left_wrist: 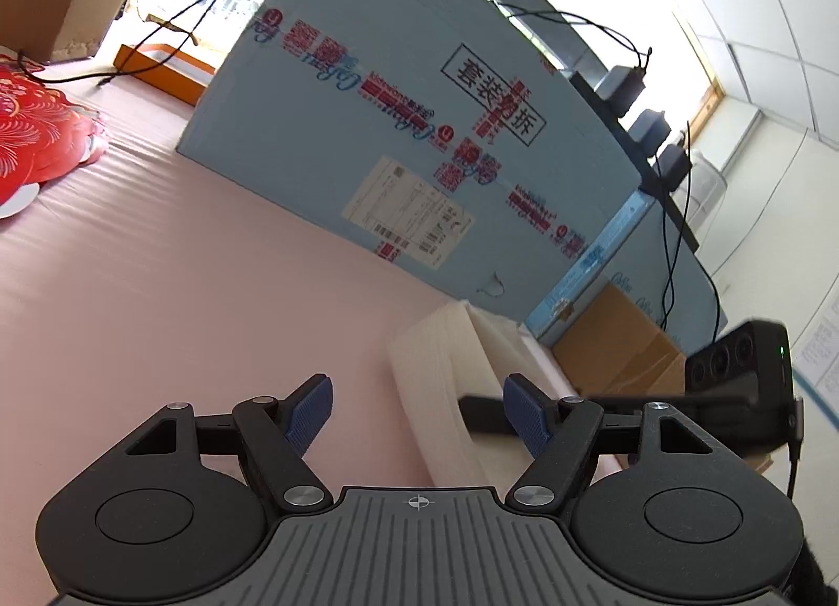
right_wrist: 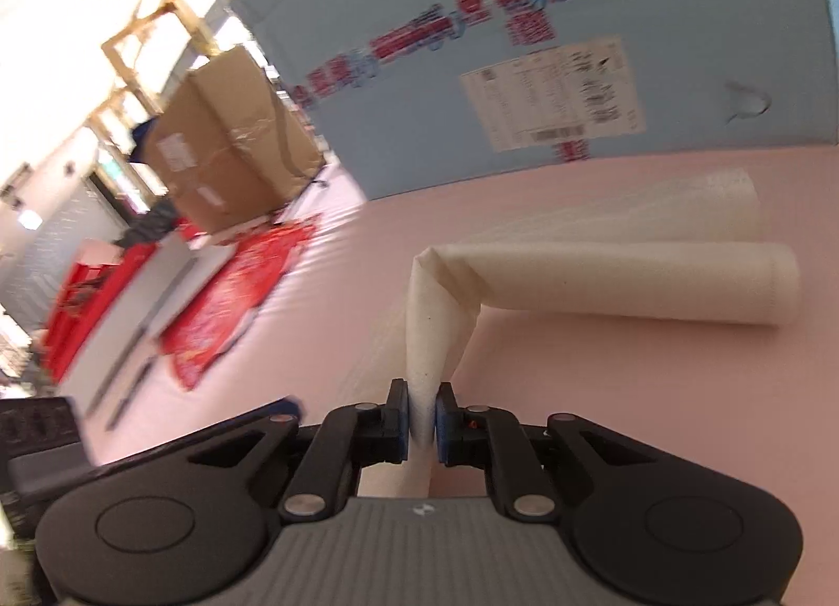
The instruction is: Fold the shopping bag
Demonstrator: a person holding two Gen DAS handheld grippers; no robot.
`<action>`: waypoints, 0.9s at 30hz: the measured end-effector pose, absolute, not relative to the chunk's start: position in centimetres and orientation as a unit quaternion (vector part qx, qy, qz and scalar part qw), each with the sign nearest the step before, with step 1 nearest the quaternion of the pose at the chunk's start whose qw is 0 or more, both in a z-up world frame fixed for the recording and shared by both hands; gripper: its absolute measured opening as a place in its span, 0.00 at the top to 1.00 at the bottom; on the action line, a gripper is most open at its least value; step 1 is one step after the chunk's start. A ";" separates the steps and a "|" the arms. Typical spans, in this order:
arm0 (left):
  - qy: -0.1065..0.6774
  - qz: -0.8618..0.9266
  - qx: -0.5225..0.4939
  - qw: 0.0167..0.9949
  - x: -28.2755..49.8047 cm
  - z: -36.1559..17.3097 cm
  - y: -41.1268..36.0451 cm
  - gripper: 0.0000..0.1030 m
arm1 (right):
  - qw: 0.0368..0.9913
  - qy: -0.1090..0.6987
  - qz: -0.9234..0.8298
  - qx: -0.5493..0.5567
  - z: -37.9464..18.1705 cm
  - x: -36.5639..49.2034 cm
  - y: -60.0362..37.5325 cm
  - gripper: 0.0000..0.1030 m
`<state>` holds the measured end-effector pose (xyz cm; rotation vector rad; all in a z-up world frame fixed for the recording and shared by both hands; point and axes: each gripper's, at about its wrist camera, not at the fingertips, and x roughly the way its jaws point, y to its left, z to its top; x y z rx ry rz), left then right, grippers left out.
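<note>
Shopping bag: the white, soft fabric shopping bag (right_wrist: 603, 280) lies on the pink sheet just in front of the pale blue box, partly folded, one rounded fold pointing toward the box and one narrow end drawn up off the sheet.
Pink sheet: the smooth pink cloth surface (left_wrist: 183, 291) runs under the bag and up to the foot of the pale blue box.
Pale blue box: the large pale blue cardboard box (left_wrist: 398, 81), with red and blue printed tape and a white shipping label, stands behind the bag; black cables hang over its top edge.
Brown carton: a taped brown cardboard carton (right_wrist: 225, 134) sits to the left of the pale blue box in the right wrist view, well apart from the bag.
Red cloth: a red patterned fabric piece (right_wrist: 236, 291) lies flat on the sheet in front of the brown carton, left of the pale blue box.
Left gripper: the black left gripper (left_wrist: 417, 412) with blue pads is spread wide and holds nothing; the bag's edge shows beyond its right finger, nearer the pale blue box.
Right gripper: the black right gripper (right_wrist: 419, 420) is pressed together, pinching the raised narrow end of the bag between its blue pads.
</note>
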<state>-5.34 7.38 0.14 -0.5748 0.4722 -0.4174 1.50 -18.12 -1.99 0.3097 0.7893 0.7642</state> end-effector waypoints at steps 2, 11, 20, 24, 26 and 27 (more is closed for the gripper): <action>0.226 -0.206 -0.273 0.912 -5.5 0.2 7.2 0.28 | 0.817 0.401 0.374 0.178 -2.8 0.7 -18.3 0.89; 0.290 -0.182 -0.163 0.925 -4.5 0.3 3.9 0.26 | 0.853 0.400 0.288 0.171 -3.5 -5.7 -20.8 0.89; 0.290 -0.162 -0.140 0.933 -5.2 0.2 3.8 0.23 | 0.912 0.344 0.188 0.120 -2.4 -8.9 -22.3 0.72; 0.287 -0.163 -0.144 0.933 -5.3 0.4 4.0 0.21 | 0.936 0.290 0.168 0.106 -1.1 -10.4 -22.3 0.69; 0.280 -0.168 -0.146 0.934 -5.4 0.5 4.0 0.21 | 0.942 0.273 0.174 0.088 -0.5 -11.0 -22.1 0.66; 0.274 -0.174 -0.147 0.935 -5.5 0.7 4.0 0.21 | 0.943 0.271 0.175 0.084 -0.3 -11.1 -21.7 0.66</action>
